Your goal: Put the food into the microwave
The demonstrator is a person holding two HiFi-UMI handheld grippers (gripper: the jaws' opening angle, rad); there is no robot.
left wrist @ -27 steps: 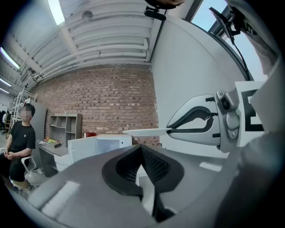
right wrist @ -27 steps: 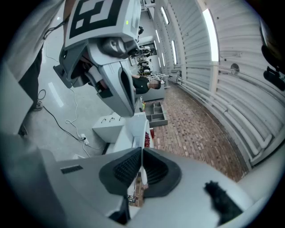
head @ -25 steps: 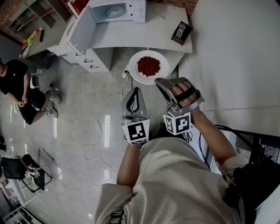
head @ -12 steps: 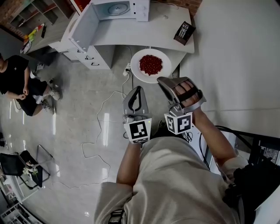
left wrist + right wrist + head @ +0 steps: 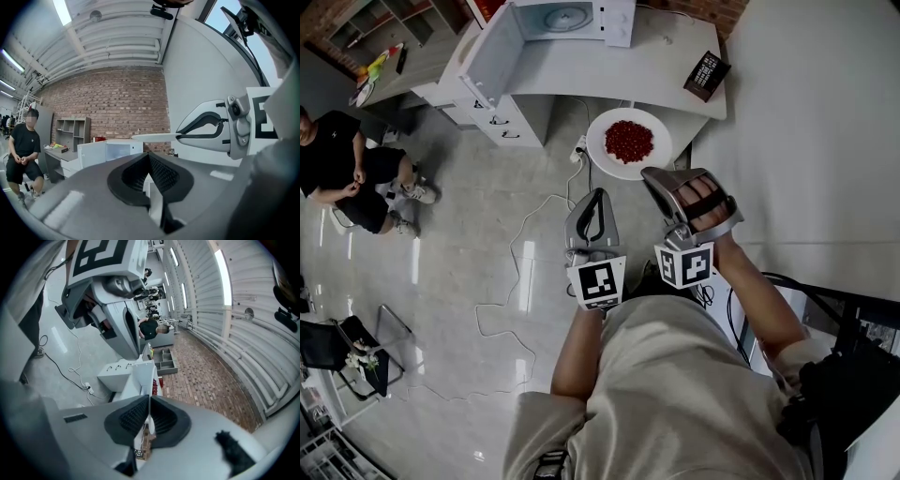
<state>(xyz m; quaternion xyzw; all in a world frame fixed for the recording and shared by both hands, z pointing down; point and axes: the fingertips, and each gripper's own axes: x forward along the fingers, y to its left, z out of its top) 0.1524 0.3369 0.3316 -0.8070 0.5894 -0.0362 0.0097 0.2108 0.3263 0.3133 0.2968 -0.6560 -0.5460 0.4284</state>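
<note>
While the right gripper pinches the plate by its near rim, likely to carry it level, red food sits beyond its fingers, with the open microwave farther ahead. Left gripper closed, empty, just beside.

The person is extending both forearms forward, side by side. The left gripper is pointing ahead with jaws pressed together, empty. The right gripper is clamping a plate by its rim.
</note>
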